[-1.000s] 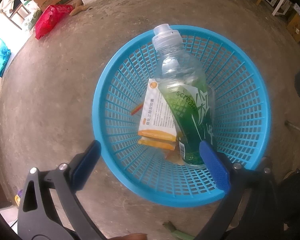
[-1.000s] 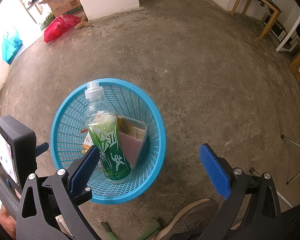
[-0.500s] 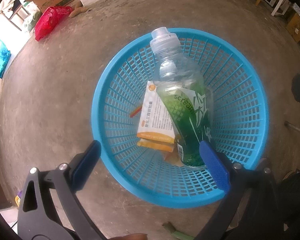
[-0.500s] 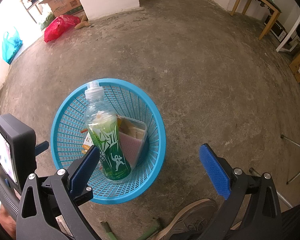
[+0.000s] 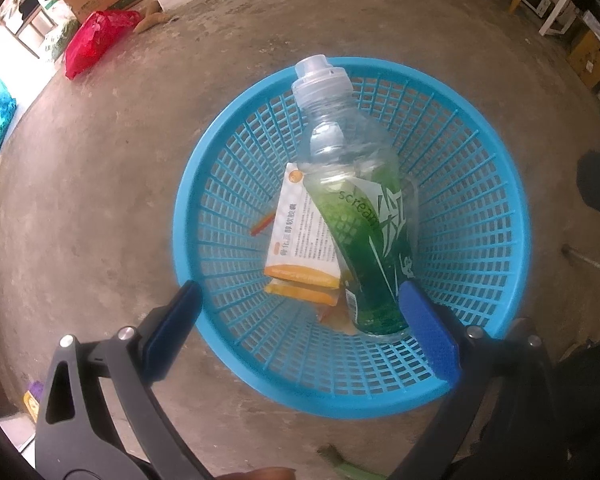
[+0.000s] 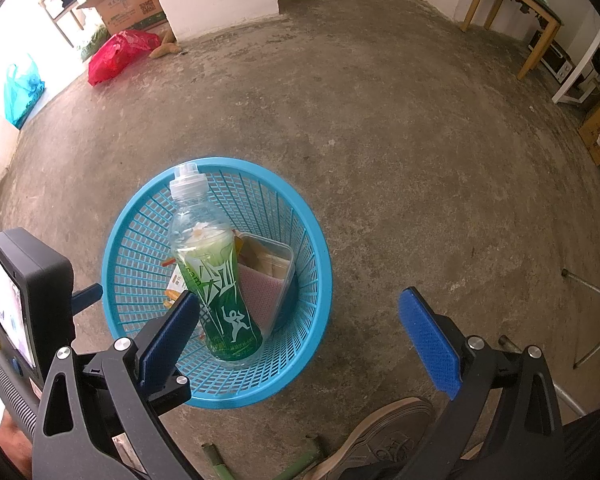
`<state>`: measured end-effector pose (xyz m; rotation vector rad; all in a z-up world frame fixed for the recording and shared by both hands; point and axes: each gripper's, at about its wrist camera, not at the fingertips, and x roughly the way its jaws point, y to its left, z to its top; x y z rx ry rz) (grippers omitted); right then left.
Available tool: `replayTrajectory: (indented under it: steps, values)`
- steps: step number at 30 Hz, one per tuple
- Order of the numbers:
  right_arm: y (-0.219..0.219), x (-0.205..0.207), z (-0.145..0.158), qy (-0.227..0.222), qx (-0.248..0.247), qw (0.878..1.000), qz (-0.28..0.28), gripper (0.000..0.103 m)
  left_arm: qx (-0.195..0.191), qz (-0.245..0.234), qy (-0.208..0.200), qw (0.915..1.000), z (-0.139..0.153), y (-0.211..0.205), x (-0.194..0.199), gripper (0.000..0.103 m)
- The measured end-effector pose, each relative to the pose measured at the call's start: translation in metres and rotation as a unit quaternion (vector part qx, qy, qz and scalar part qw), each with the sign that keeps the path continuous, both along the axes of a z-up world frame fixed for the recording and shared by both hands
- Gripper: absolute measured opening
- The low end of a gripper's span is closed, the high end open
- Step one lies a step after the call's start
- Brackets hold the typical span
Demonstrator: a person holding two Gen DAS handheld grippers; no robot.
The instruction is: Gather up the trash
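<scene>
Left tongs (image 5: 300, 322) wide over basket (image 5: 516, 184) rim | right tongs (image 6: 300, 330) wide, bare floor (image 6: 380, 140) beyond | bottle (image 6: 212, 280) leans inside

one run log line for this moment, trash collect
left tongs: open, empty, over basket | right tongs: open, empty | in basket: bottle, medicine box, clear tub

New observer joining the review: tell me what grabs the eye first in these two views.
The bright blue basket on the bare concrete floor dominates both views. Inside it, a tall green-labelled bottle leans against the far wall, with a white-and-orange packet beside it and a clear plastic tray behind. Both grippers, left and right, hover with jaws open and empty.
</scene>
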<state>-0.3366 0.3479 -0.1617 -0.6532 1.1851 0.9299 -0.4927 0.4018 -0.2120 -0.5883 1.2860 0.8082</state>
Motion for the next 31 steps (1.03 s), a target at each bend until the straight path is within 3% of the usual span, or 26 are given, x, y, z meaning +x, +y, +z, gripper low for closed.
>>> replayTrajectory:
  steps: [6,13,21,31]
  values:
    - [-0.0002,0.0000,-0.0002,0.000,-0.001,1.000,0.001,0.097,0.016,-0.004,0.014,0.9998,-0.0019,-0.0009,0.0011,0.095]
    - [0.0001,0.0005,-0.0003,0.000,-0.001,1.000,0.000,0.097,0.011,0.004,-0.001,0.9999,-0.0047,-0.0012,-0.0017,0.095]
    - [-0.0011,0.0020,-0.0014,-0.001,-0.003,1.000,0.000,0.097,0.038,-0.005,-0.009,0.9992,0.0004,-0.0083,0.0019,0.095]
    - [-0.0004,0.0019,-0.0011,0.000,-0.003,1.000,0.001,0.097,0.022,-0.003,0.001,0.9998,-0.0059,-0.0055,0.0018,0.095]
